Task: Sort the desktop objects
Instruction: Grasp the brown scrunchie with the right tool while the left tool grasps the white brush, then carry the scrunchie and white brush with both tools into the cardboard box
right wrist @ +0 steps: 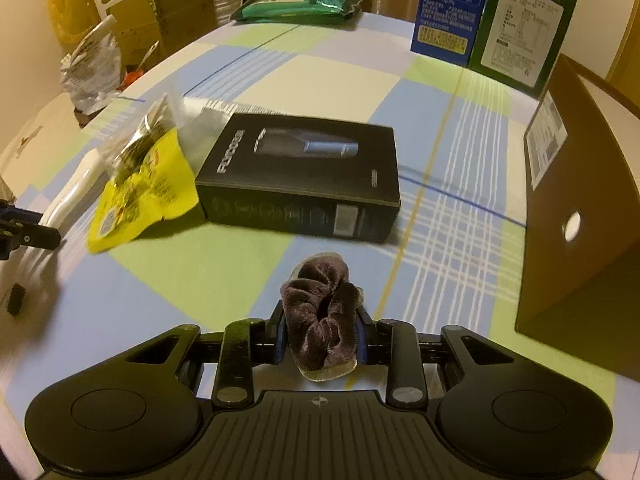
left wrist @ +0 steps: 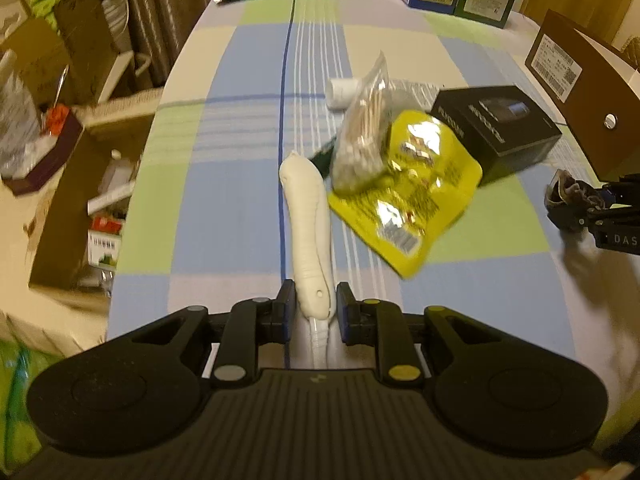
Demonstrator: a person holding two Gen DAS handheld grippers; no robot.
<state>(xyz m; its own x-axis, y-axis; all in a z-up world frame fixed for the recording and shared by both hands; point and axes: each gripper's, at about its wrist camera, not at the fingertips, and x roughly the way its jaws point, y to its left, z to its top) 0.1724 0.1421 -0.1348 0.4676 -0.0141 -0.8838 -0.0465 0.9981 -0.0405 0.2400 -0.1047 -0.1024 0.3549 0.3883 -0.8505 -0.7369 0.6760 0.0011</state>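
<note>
My left gripper [left wrist: 313, 304] is shut on the near end of a long white handle-shaped object [left wrist: 306, 216] that points away over the checked tablecloth. Beyond it lie a yellow snack pouch [left wrist: 412, 188], a clear bag of cotton swabs [left wrist: 364, 136], a white roll [left wrist: 340, 92] and a black product box [left wrist: 496, 128]. My right gripper [right wrist: 322, 332] is shut on a brown plush cloth [right wrist: 320, 300]; it also shows at the right edge of the left wrist view [left wrist: 568, 196]. The black box [right wrist: 304, 172] lies just ahead of it.
A brown cardboard box [right wrist: 580, 216] stands at the right. Blue and green cartons [right wrist: 492, 16] and a green wipes pack [right wrist: 296, 4] sit at the far end. Open cardboard boxes with clutter [left wrist: 72, 184] stand beside the table's left edge.
</note>
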